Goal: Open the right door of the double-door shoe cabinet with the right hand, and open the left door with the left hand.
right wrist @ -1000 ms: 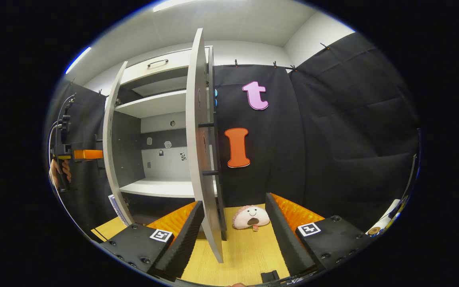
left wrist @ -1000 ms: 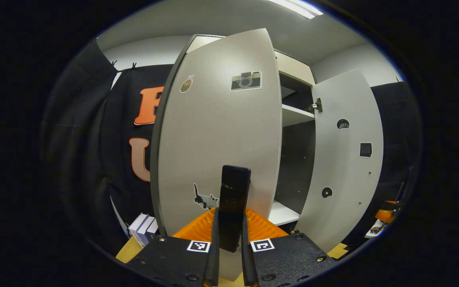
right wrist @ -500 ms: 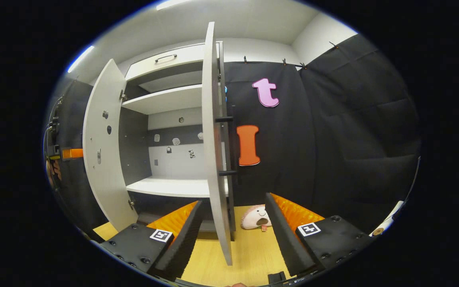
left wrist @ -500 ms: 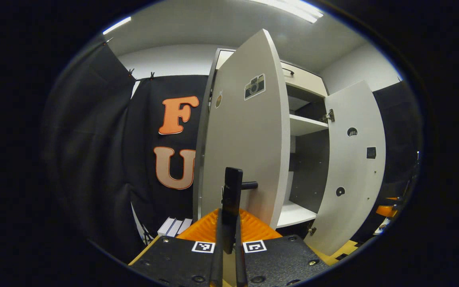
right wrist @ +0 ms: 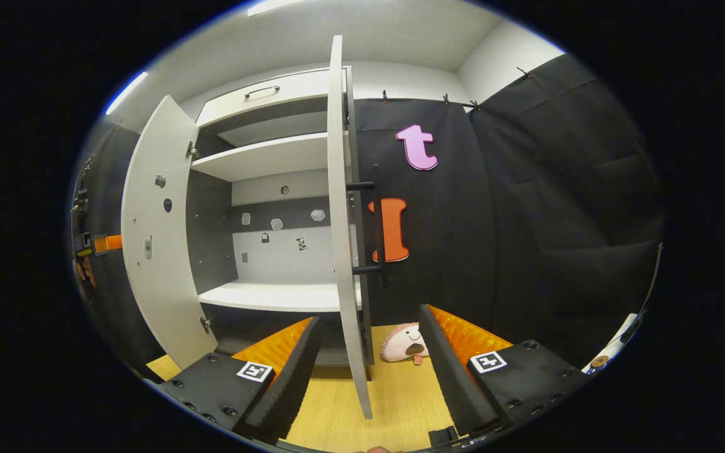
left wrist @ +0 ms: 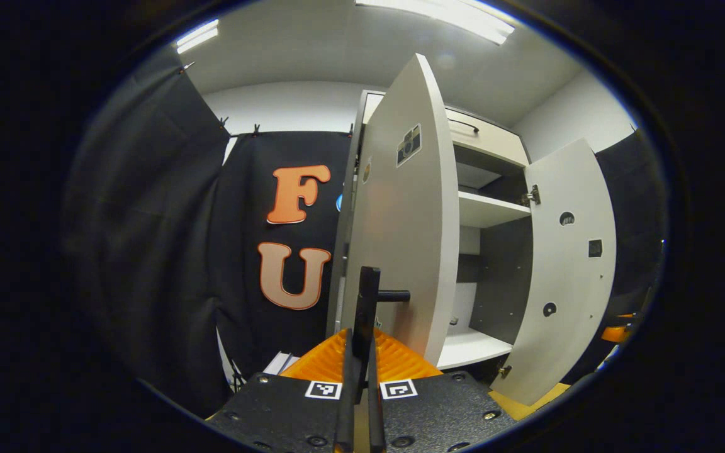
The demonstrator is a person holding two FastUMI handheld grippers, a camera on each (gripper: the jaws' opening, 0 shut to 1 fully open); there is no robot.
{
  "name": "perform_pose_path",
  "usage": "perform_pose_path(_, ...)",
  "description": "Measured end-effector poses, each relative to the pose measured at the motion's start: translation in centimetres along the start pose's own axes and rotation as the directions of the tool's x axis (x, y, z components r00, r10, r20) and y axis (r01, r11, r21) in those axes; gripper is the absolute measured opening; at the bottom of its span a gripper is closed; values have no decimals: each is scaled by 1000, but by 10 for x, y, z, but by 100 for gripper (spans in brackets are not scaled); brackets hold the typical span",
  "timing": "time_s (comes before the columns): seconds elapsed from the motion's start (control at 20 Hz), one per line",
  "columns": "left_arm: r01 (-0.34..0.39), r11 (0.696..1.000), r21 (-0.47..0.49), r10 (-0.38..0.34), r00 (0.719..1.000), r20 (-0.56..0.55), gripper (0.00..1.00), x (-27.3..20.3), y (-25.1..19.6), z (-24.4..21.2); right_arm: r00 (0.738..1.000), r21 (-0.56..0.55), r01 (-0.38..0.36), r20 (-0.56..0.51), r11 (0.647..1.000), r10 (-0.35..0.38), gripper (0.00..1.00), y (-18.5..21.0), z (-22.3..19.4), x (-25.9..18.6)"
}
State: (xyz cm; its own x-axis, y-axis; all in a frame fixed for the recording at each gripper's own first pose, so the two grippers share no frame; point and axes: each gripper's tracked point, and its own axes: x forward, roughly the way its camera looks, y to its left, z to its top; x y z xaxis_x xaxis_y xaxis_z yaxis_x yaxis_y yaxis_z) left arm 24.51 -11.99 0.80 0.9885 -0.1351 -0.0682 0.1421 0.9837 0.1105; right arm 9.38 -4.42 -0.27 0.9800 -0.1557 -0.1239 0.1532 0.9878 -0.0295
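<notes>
Left gripper fingers pinch the left door's handle. Left door swung wide, edge toward camera. Right gripper fingers spread, right door edge between them, untouched, fully open. To finish well: follow the hinge arc, no yanking, release once the door stops.

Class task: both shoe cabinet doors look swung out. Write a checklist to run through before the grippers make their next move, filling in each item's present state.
1. Left door swung out: ok.
2. Right door swung out: ok.
3. Left gripper shut on the handle: ok.
4. Right gripper open, fingers off the door edge: ok.
5. Shelves bare: ok.
6. Plush toy on the floor, apart from the right door: ok.
</notes>
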Motion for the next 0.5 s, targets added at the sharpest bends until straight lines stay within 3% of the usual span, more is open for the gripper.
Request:
perform_pose_path(0.15,-55,998,33,54,998,34,5,2,21,7,1000,7,3,0,1000,-3,98,2,-1,-2)
perform_pose_path(0.2,-40,999,26,39,999,37,0,3,20,6,1000,10,2,1,1000,-2,98,2,-1,-3)
perform_pose_path(0.5,-19,999,40,18,999,46,1,1,20,8,1000,18,-19,-4,1000,19,98,8,-2,-6)
